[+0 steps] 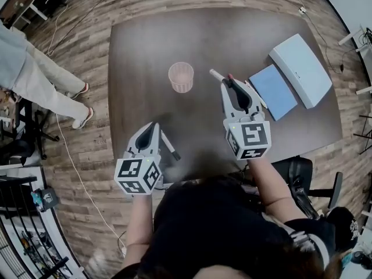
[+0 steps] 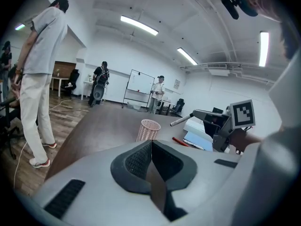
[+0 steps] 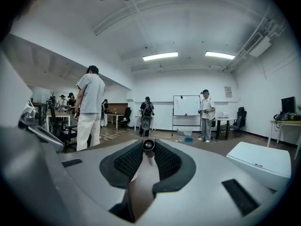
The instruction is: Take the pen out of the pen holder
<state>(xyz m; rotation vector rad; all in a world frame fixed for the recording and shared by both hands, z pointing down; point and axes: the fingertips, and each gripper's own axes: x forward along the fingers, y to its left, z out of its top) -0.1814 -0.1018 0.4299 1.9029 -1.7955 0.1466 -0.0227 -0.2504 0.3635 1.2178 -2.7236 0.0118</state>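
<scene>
Two tongs are seen over one dark desk (image 1: 139, 51). The right tongs (image 1: 228, 83) are closed on one pale pen (image 1: 216, 74), which is gripped between the pads and juts out beyond the tips, clear of the desk. The left tongs (image 1: 153, 127) are pressed together, with nothing held between them. One pink mesh pen holder (image 1: 181, 77) is stood upright on the desk, ahead of the left tongs and left of the right tongs' tips, apart from the held pen. Three more pens are laid on the desk. One black-tipped pen (image 1: 169, 145) lies just right of the left tongs. One red pen (image 2: 181, 141) lies near the right tongs' tips. One white pen (image 1: 256, 95) lies just right of the right tongs, along the edge of one blue notebook (image 1: 274, 92). One white box (image 1: 299, 68) is set farther right, beside the notebook.
</scene>
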